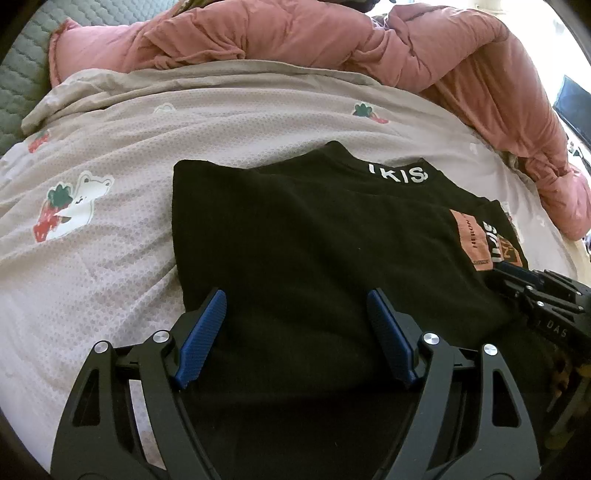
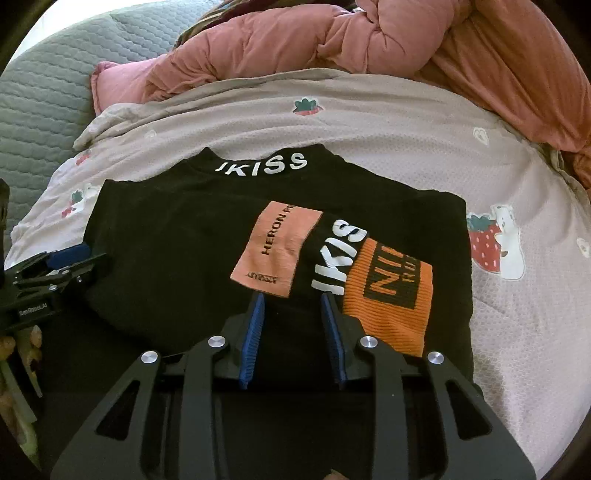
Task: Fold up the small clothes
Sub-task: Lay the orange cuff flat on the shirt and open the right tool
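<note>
1. A bed fills both views, spread with a pale beige sheet (image 1: 110,280) printed with strawberries and small white bears.
2. A rumpled pink quilt (image 1: 332,33) is heaped along the sheet's far edge and down the right side.
3. A grey quilted cover (image 2: 48,92) shows at the far left.
4. Bright daylight glares at the right edge, beside a dark screen (image 1: 574,107).
</note>
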Demonstrator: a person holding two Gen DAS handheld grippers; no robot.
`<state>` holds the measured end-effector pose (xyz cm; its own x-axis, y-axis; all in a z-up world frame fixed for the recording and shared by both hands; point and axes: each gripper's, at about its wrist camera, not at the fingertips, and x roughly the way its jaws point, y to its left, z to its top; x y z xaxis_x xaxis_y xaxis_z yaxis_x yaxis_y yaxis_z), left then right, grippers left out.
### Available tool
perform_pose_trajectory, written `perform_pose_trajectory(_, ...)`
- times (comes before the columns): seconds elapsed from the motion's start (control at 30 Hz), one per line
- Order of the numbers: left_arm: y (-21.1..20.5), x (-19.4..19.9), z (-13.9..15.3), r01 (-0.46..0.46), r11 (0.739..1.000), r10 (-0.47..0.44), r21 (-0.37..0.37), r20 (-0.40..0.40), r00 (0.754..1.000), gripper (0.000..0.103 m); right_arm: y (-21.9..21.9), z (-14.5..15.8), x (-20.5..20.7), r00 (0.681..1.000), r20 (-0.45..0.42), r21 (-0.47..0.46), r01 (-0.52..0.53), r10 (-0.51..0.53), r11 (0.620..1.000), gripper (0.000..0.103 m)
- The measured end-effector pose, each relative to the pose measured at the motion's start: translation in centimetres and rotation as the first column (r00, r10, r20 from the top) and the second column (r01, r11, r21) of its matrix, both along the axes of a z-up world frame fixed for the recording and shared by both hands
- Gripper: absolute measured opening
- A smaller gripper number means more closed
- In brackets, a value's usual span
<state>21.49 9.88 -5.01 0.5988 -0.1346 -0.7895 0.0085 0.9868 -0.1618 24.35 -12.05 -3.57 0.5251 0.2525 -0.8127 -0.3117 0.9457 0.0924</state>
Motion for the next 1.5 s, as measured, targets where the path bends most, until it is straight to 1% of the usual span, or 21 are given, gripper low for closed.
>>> perform_pose_trajectory(0.17,0.3,-0.5,0.3,-0.002,1.000,0.002,-0.016,0.006,1.000,0.071,-0.3,0.4,-0.3,1.000,-0.002,0.034,0.008,-0.008,0.999,0.032)
perform_pose_trajectory(0.33,0.5,-1.2,0.7,-0.010,1.000,0.010,-0.013,0.016,1.000,0.071,-0.6,1.0,-0.7,1.000,0.009,0.052,0.011,-0.011,0.999,0.032)
perform_pose_trajectory(0.4,0.5,-1.5,0.9,-0.013,1.000,0.013,0.000,0.023,1.000,0.071,-0.8,1.2,-0.9,1.000,0.014,0.056,0.010,-0.010,0.998,0.036)
perform_pose_trajectory(0.47,0.5,-1.9,1.2,-0.014,1.000,0.013,0.013,0.030,0.999,0.071,-0.9,1.4,-1.1,1.000,0.020,0.061,0.009,-0.010,0.998,0.042)
perform_pose_trajectory(0.57,0.7,-2.5,1.9,-0.020,1.000,0.019,0.023,0.045,0.999,0.072,-1.1,1.7,-1.5,0.999,0.030,0.060,0.012,-0.014,0.998,0.044)
perform_pose_trajectory(0.73,1.1,-3.6,3.1,-0.031,0.999,0.031,0.005,0.068,0.997,0.076,-1.4,2.1,-1.9,0.999,0.037,0.066,0.014,-0.017,0.998,0.049)
perform_pose_trajectory(0.8,1.1,-3.9,3.7,-0.036,0.999,0.034,0.019,0.088,0.996,0.076,-1.4,2.2,-2.1,0.999,0.042,0.059,0.014,-0.016,0.998,0.052)
perform_pose_trajectory(0.83,1.2,-4.2,3.9,-0.038,0.999,0.036,0.022,0.094,0.995,0.078,-1.5,2.4,-2.2,0.999,0.047,0.059,0.014,-0.017,0.998,0.055)
perform_pose_trajectory(0.87,1.3,-4.4,4.2,-0.043,0.999,0.040,0.024,0.103,0.994,0.084,-1.5,2.5,-2.3,0.999,0.051,0.062,0.013,-0.017,0.998,0.058)
perform_pose_trajectory(0.9,1.3,-4.5,4.3,-0.047,0.999,0.045,0.021,0.109,0.993,0.086,-1.6,2.7,-2.4,0.998,0.055,0.064,0.013,-0.016,0.998,0.060)
perform_pose_trajectory(0.93,1.4,-4.6,4.4,-0.050,0.999,0.048,0.016,0.113,0.992,0.087,-1.7,2.9,-2.6,0.998,0.061,0.059,0.018,-0.022,0.998,0.066)
perform_pose_trajectory(1.0,1.6,-4.9,4.7,-0.057,0.998,0.056,0.009,0.122,0.991,0.088,-1.9,3.4,-2.9,0.997,0.074,0.062,0.021,-0.025,0.998,0.069)
perform_pose_trajectory(1.03,1.7,-5.0,4.9,-0.063,0.998,0.061,0.009,0.125,0.990,0.092,-1.9,3.6,-3.0,0.996,0.080,0.065,0.021,-0.027,0.998,0.074)
perform_pose_trajectory(1.07,1.7,-5.2,5.0,-0.068,0.998,0.066,0.011,0.128,0.990,0.093,-2.1,3.9,-3.2,0.995,0.089,0.065,0.029,-0.034,0.997,0.080)
perform_pose_trajectory(1.17,1.9,-5.9,5.3,-0.085,0.996,0.080,0.025,0.149,0.986,0.093,-2.3,4.5,-3.6,0.994,0.104,0.067,0.034,-0.041,0.997,0.081)
perform_pose_trajectory(1.2,1.9,-6.2,5.3,-0.089,0.996,0.083,0.028,0.151,0.985,0.093,-2.4,4.8,-3.7,0.993,0.112,0.066,0.037,-0.044,0.997,0.082)
perform_pose_trajectory(1.23,1.9,-6.4,5.3,-0.092,0.995,0.086,0.030,0.150,0.985,0.093,-2.6,5.0,-3.9,0.992,0.118,0.065,0.038,-0.045,0.997,0.086)
perform_pose_trajectory(1.27,1.9,-6.6,5.3,-0.094,0.995,0.089,0.030,0.149,0.985,0.093,-2.7,5.3,-4.0,0.991,0.128,0.067,0.039,-0.048,0.997,0.087)
perform_pose_trajectory(1.5,2.3,-8.1,5.8,-0.127,0.991,0.118,0.039,0.186,0.975,0.093,-3.4,6.8,-5.2,0.986,0.157,0.072,0.043,-0.054,0.996,0.089)
